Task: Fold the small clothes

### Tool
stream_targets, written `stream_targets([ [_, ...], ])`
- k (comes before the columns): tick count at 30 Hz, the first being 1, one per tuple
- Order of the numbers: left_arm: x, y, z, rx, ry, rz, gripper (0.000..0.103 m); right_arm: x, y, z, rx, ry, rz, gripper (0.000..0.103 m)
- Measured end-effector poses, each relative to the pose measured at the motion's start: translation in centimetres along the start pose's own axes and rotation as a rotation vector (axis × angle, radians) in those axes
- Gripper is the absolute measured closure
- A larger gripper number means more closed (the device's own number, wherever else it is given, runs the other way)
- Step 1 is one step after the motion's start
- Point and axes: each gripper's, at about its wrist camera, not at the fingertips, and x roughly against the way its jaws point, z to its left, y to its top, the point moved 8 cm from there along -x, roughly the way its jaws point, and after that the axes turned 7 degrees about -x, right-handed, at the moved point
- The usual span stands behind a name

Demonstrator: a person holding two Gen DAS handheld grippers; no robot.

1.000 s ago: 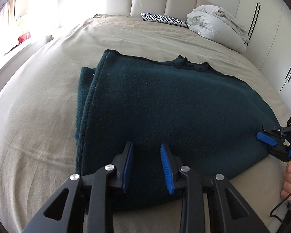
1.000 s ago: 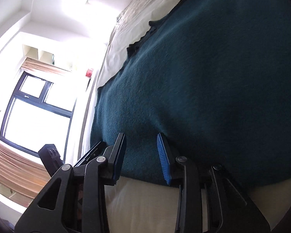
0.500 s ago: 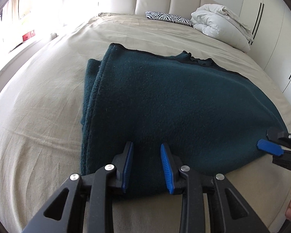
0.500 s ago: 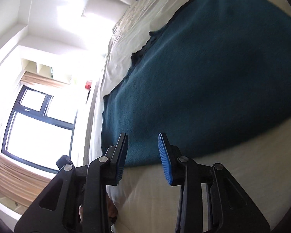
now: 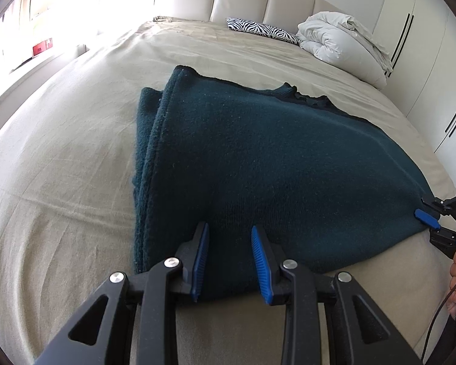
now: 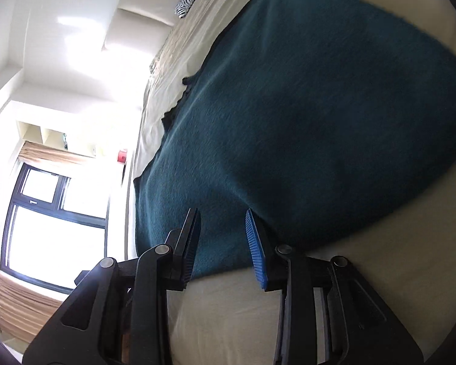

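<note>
A dark teal knitted garment (image 5: 267, 164) lies folded flat on the beige bed (image 5: 60, 182); layered edges show along its left side. My left gripper (image 5: 229, 255) is open and empty, its fingers just over the garment's near edge. My right gripper (image 6: 222, 243) is open and empty, turned sideways, over the garment's (image 6: 304, 115) near corner. It also shows in the left wrist view (image 5: 434, 228) at the garment's right corner, held by a hand.
A zebra-print pillow (image 5: 261, 29) and a bundled white duvet (image 5: 343, 45) lie by the padded headboard (image 5: 258, 3). White wardrobe doors (image 5: 425, 60) stand to the right. A bright window (image 6: 45, 206) is on the left side of the room.
Both grippers pulled back a little from the garment and then eased forward again; they stayed open. The garment has not moved.
</note>
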Motion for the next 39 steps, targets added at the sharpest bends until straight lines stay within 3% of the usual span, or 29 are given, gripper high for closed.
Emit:
stream_targets([
  [4,2.9,1.3,1.2,0.04,0.023,-0.042,0.067,5.1,3.7,-0.7,-0.001,-0.077,-0.153,0.07],
  [7,3.5,4.7,1.5,0.046,0.014,-0.091,0.057,5.5,4.8,1.9,0.062,-0.059,-0.16,0.07],
  [11,1.0,10.2,0.5,-0.033,0.03,-0.13,0.056,-0.7,5.0,7.0,0.133,-0.017,-0.064,0.07],
  [14,-1.8,14.1,0.2,-0.038,0.019,-0.148,0.055,-6.2,5.0,11.0,0.181,0.018,-0.001,0.07],
  [15,-3.0,14.9,0.4,-0.05,0.044,-0.15,0.048,-8.0,4.8,12.2,0.2,0.018,0.018,0.07],
  [18,-7.3,14.8,1.8,-0.053,0.106,-0.078,0.046,-12.9,4.2,14.2,0.206,0.048,0.107,0.07],
  [20,-9.6,13.5,3.5,-0.009,0.099,-0.048,0.046,-15.1,5.0,13.5,0.178,0.031,0.118,0.07],
  [23,-9.7,13.2,4.5,0.052,0.017,-0.102,0.046,-15.7,8.3,10.3,0.086,0.046,0.061,0.073],
  [27,-10.3,13.4,4.4,0.046,0.009,-0.099,0.042,-13.2,13.1,5.9,-0.064,0.14,-0.065,0.093],
  [31,-10.2,13.2,4.1,0.049,0.001,-0.106,0.041,-10.2,15.3,3.9,-0.099,0.165,-0.173,0.093],
  [34,-10.1,13.1,4.5,0.072,-0.033,-0.12,0.041,-8.8,15.8,3.0,-0.101,0.197,-0.206,0.093],
  [39,-10.3,13.0,4.6,0.084,-0.047,-0.13,0.041,-5.8,16.5,1.1,-0.101,0.173,-0.27,0.093],
])
